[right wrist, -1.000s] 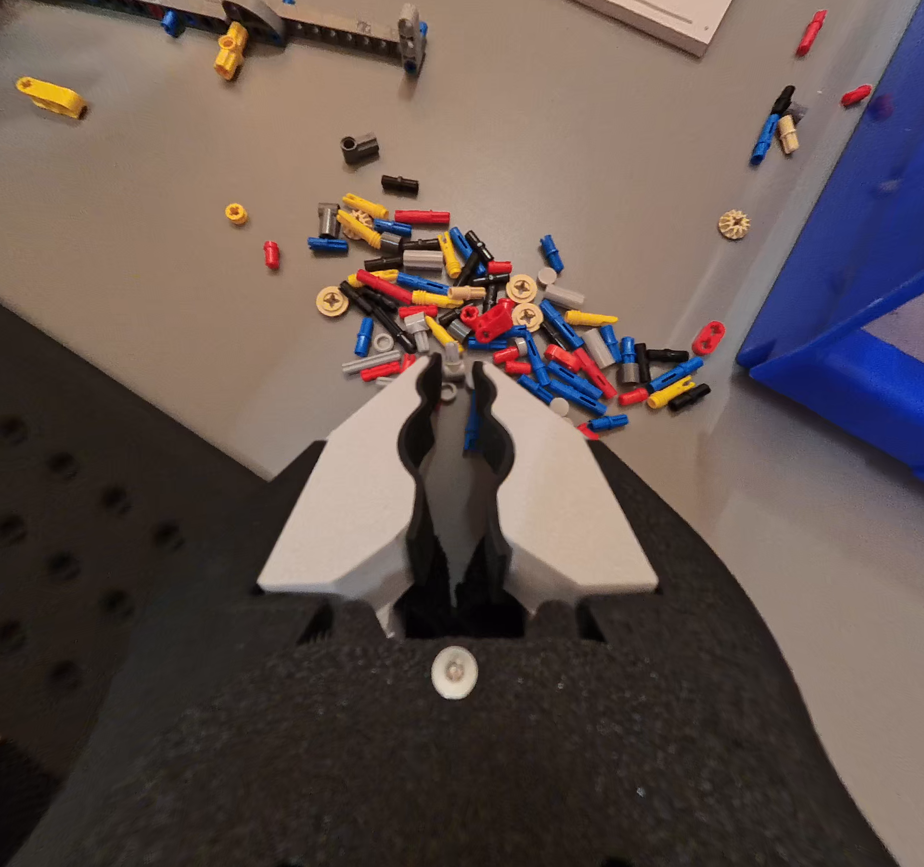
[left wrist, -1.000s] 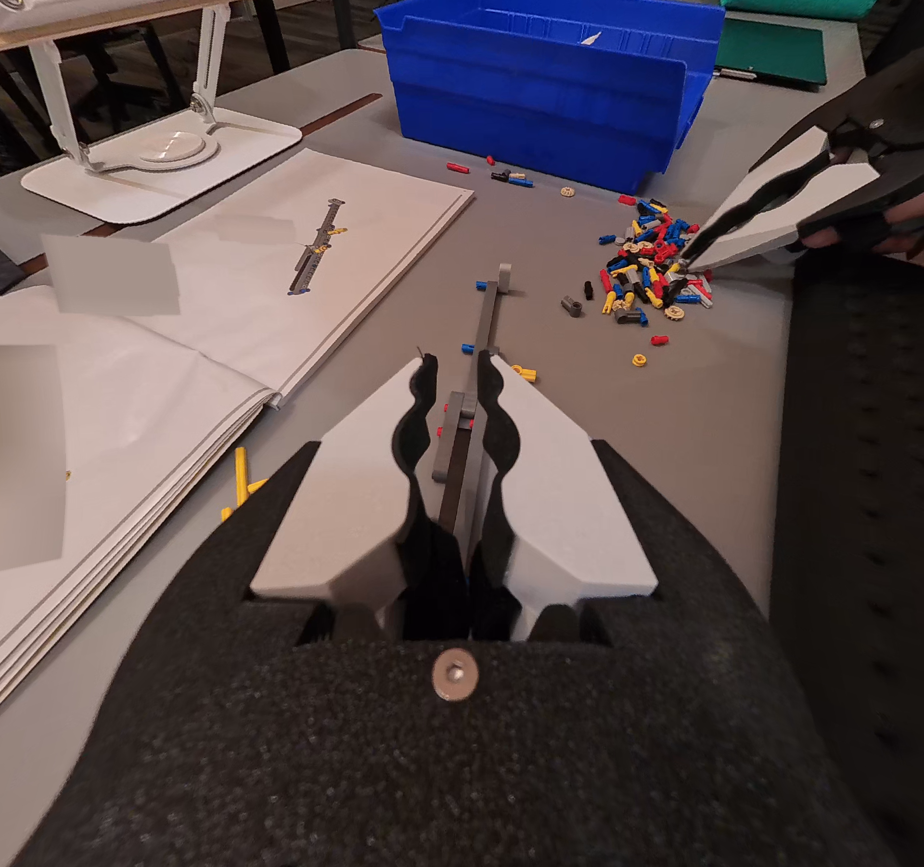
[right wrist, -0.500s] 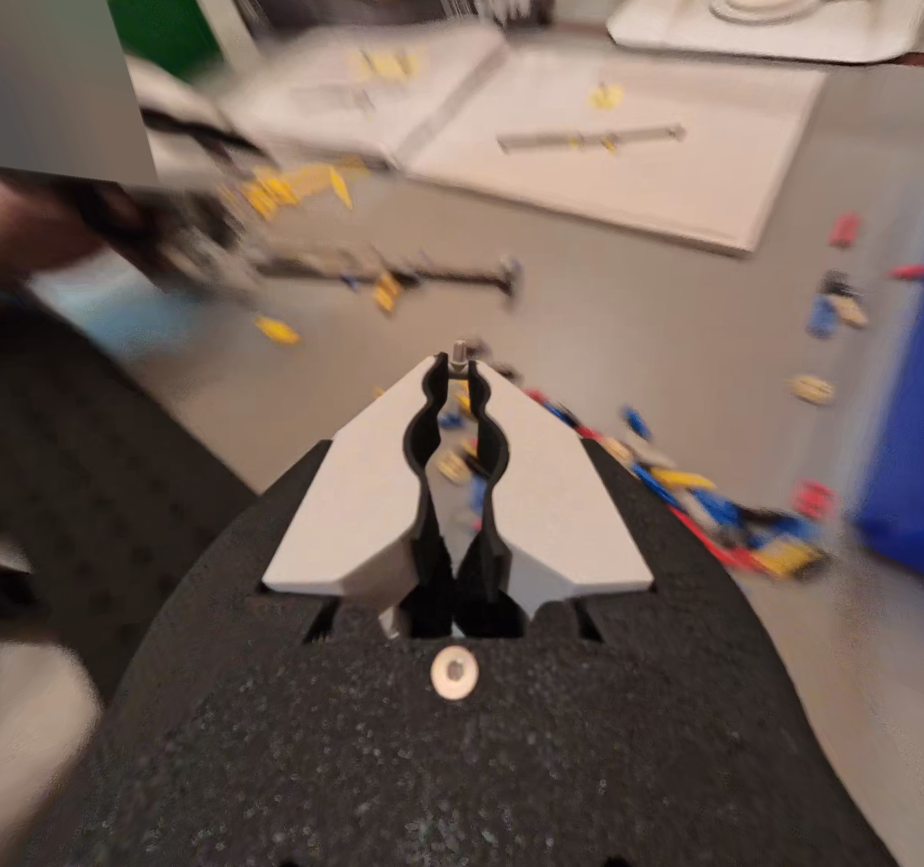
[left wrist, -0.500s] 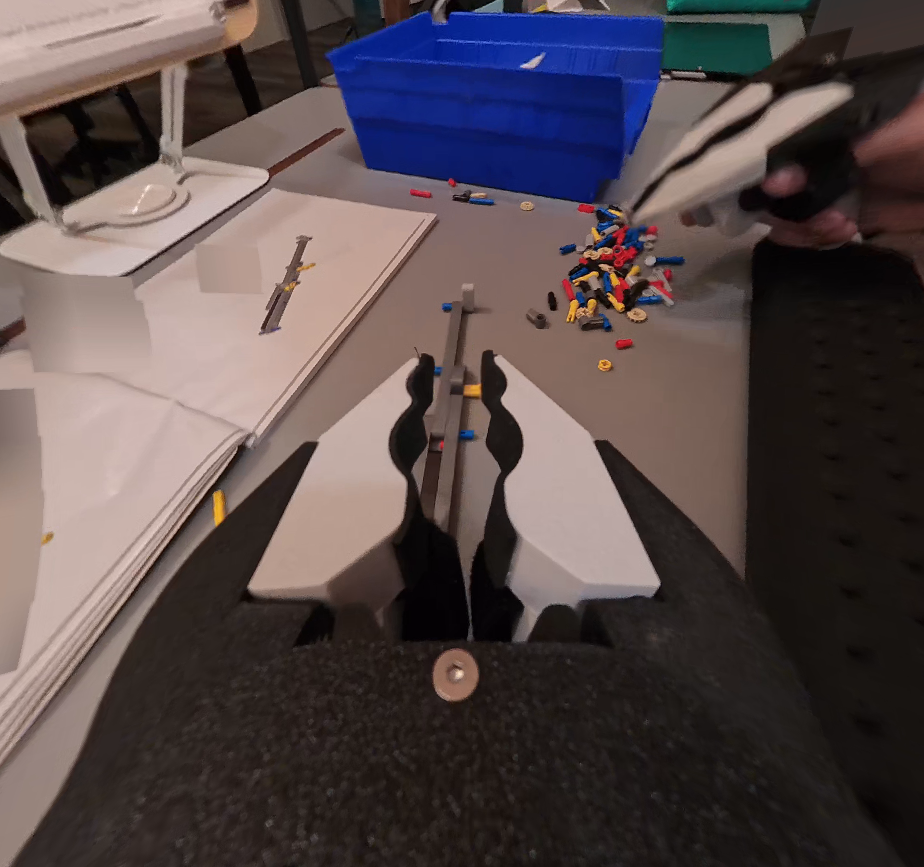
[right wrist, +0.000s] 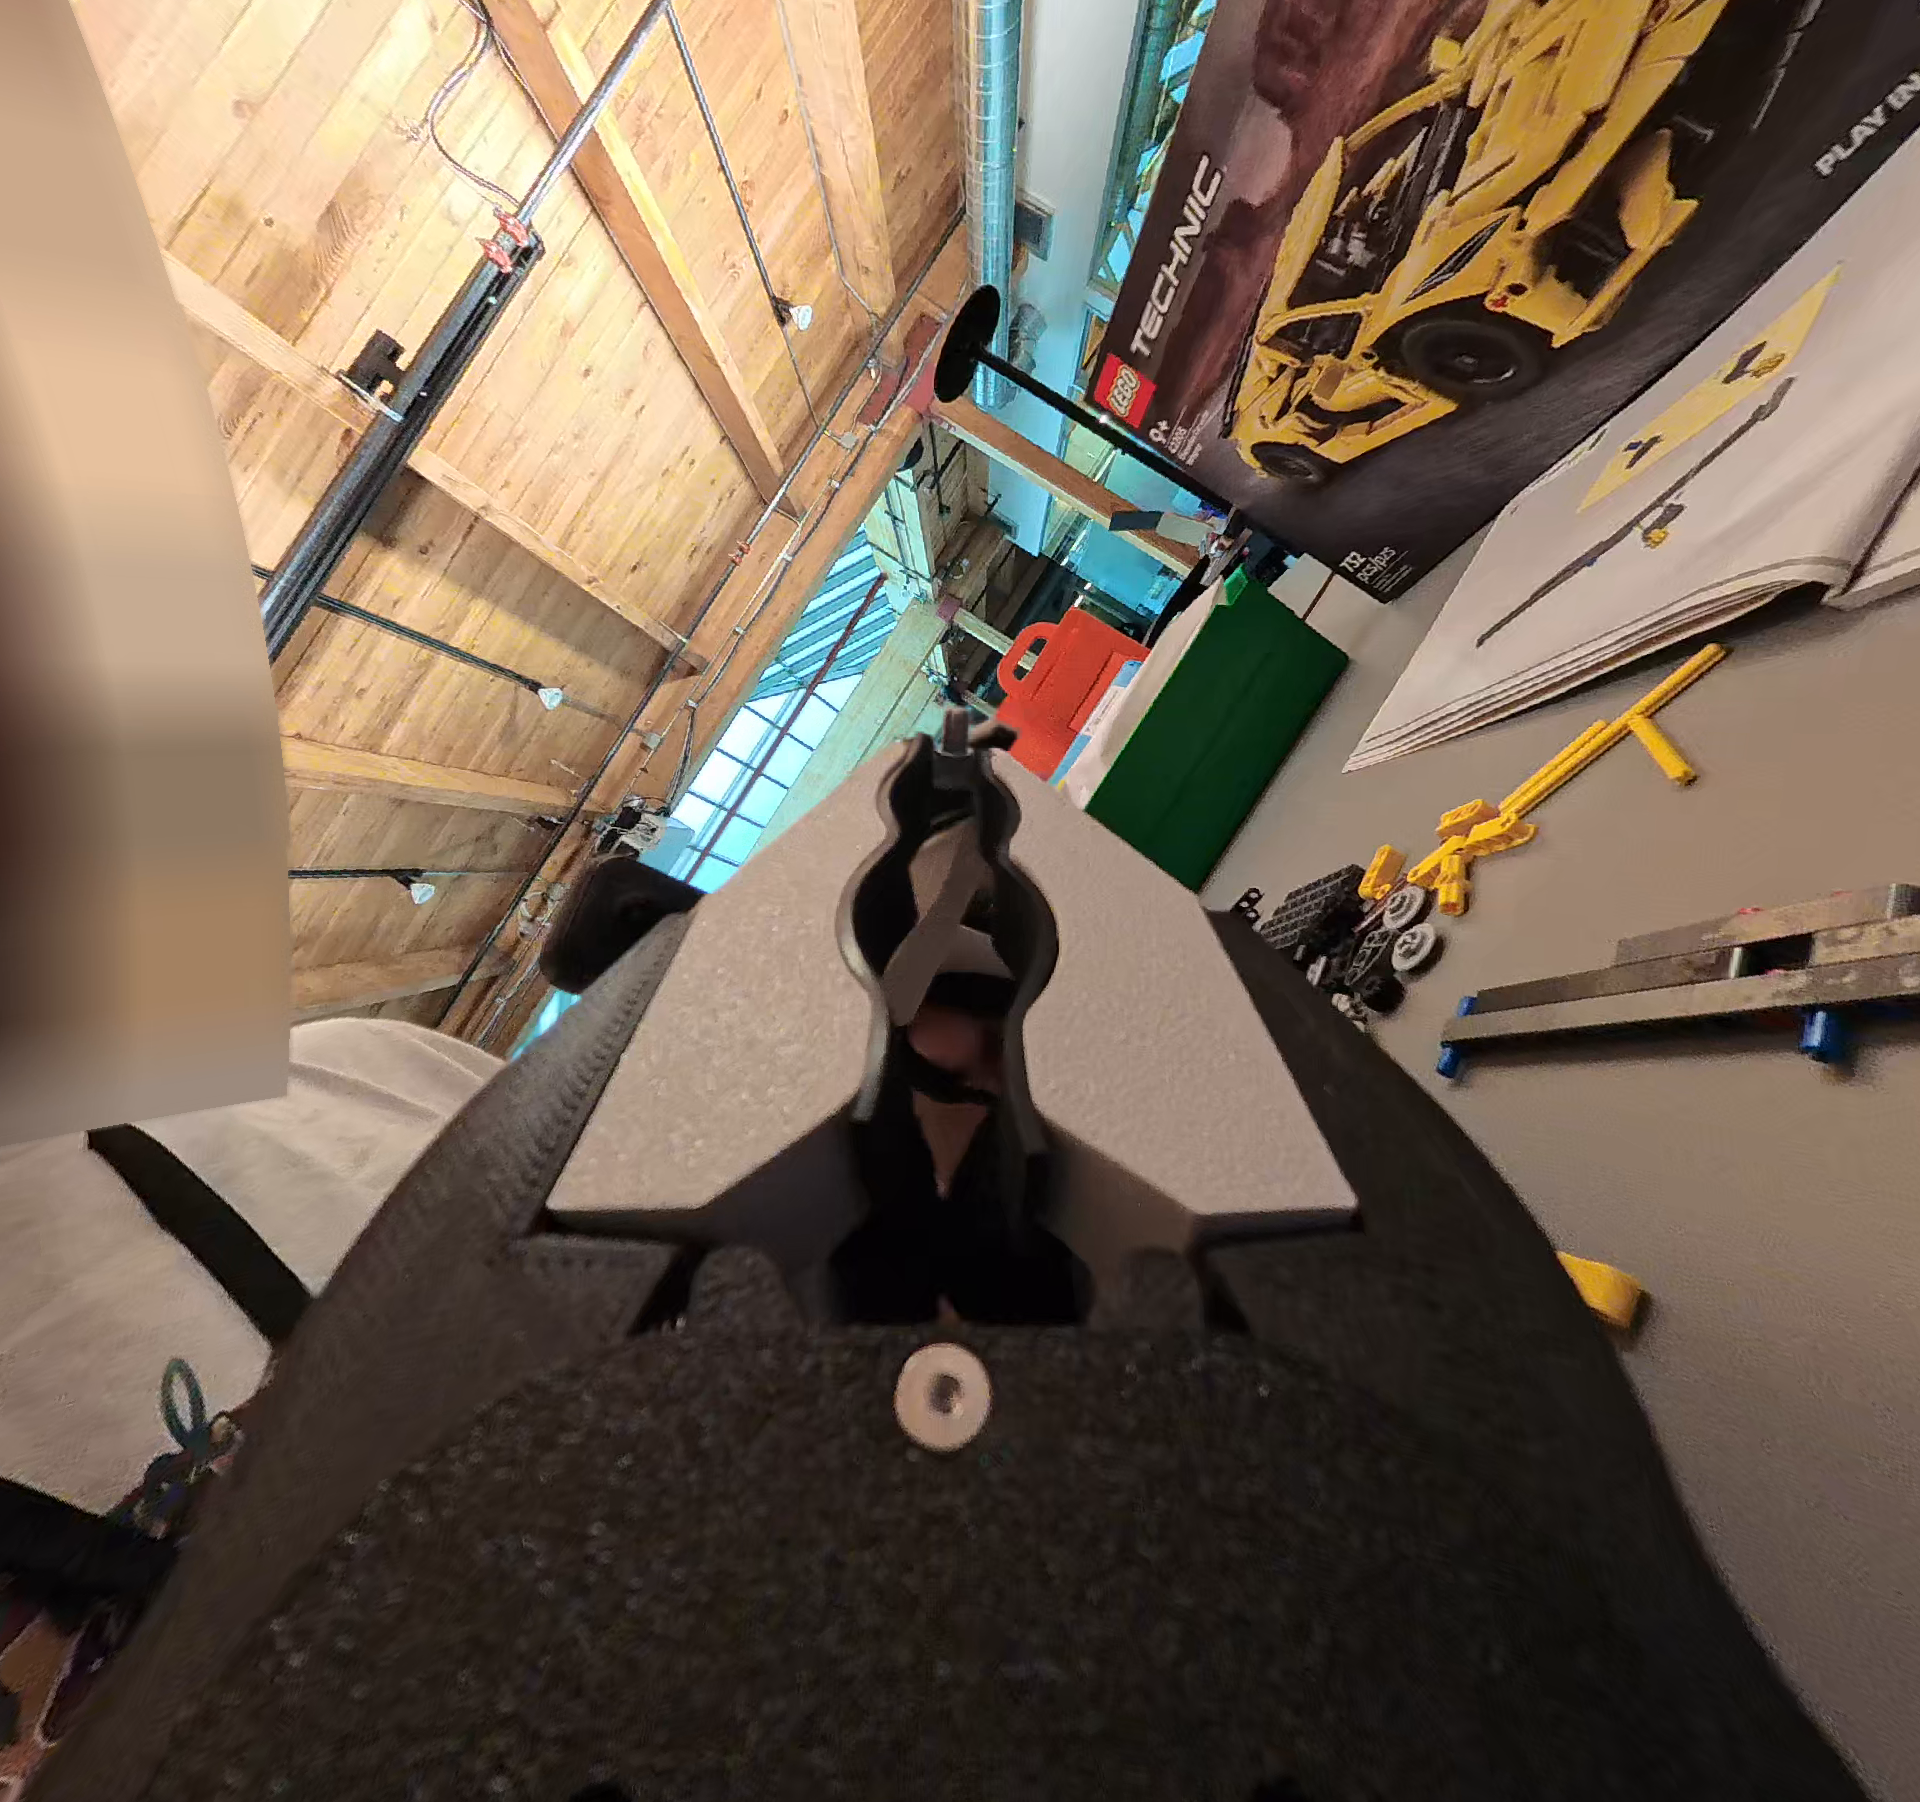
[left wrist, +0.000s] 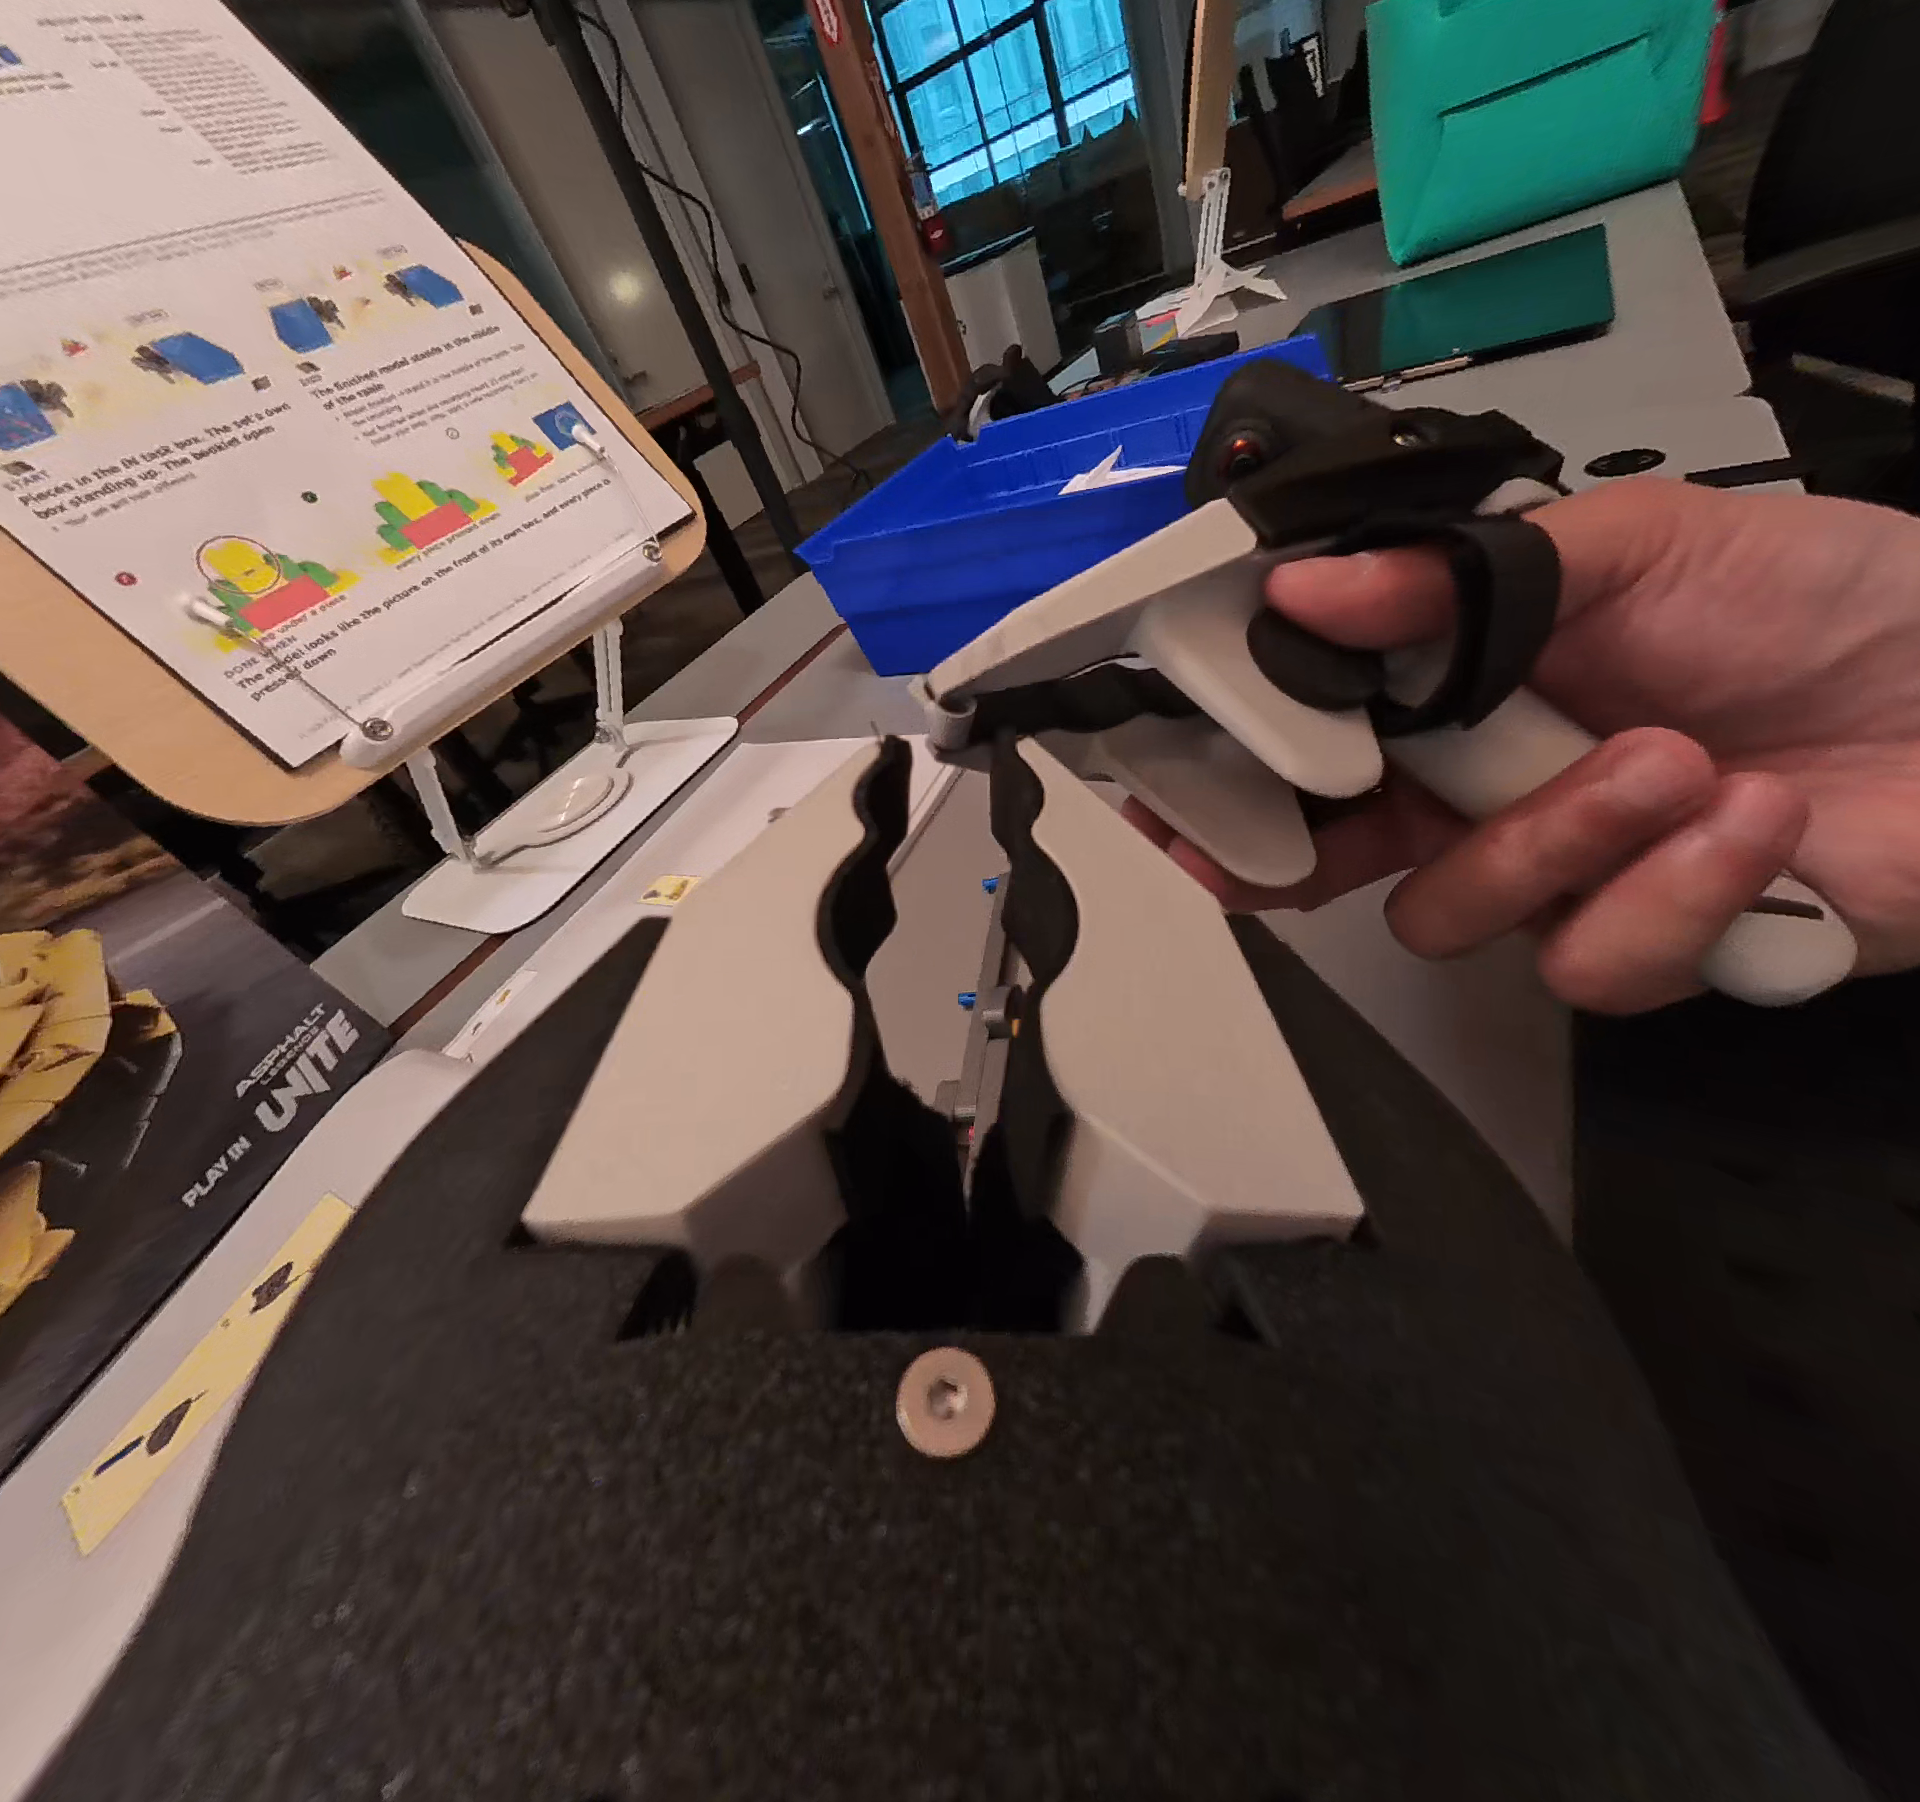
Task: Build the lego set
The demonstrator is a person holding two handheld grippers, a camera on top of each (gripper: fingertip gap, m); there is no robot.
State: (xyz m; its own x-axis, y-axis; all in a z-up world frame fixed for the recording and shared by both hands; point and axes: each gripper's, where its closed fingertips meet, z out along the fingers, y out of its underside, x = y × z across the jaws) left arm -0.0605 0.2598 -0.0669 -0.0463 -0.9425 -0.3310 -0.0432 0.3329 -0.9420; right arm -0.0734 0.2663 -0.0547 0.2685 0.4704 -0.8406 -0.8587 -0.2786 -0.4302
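Claws meet in mid-air above the grey surface [left wrist: 1455, 1014]. Left claw [left wrist: 940, 765] stands partly open with a clear gap between its wavy black pads, and nothing is gripped; through that gap the long grey lego beam [left wrist: 987, 1014] lies on the surface below, small blue pins sticking out of its side. Right claw [right wrist: 956, 744] is pinched narrow on a small grey lego pin [right wrist: 954, 726], which pokes out at its tip. In the left wrist view that pin [left wrist: 948, 722] sits just beside the left claw's tip, and a hand [left wrist: 1704, 713] wraps the right claw's white handle.

Taking the grey beam [right wrist: 1683, 983] as landmark in the right wrist view: yellow lego rods and connectors [right wrist: 1579, 744] lie near it towards the open instruction booklet [right wrist: 1662, 547], a small black wheeled assembly [right wrist: 1351, 921] sits just beside its end, and the lego box [right wrist: 1507, 194] stands beyond the booklet. A blue bin [left wrist: 997, 526] sits farther back behind the right claw, and a stand with a printed sheet [left wrist: 260, 381] is well off to one side
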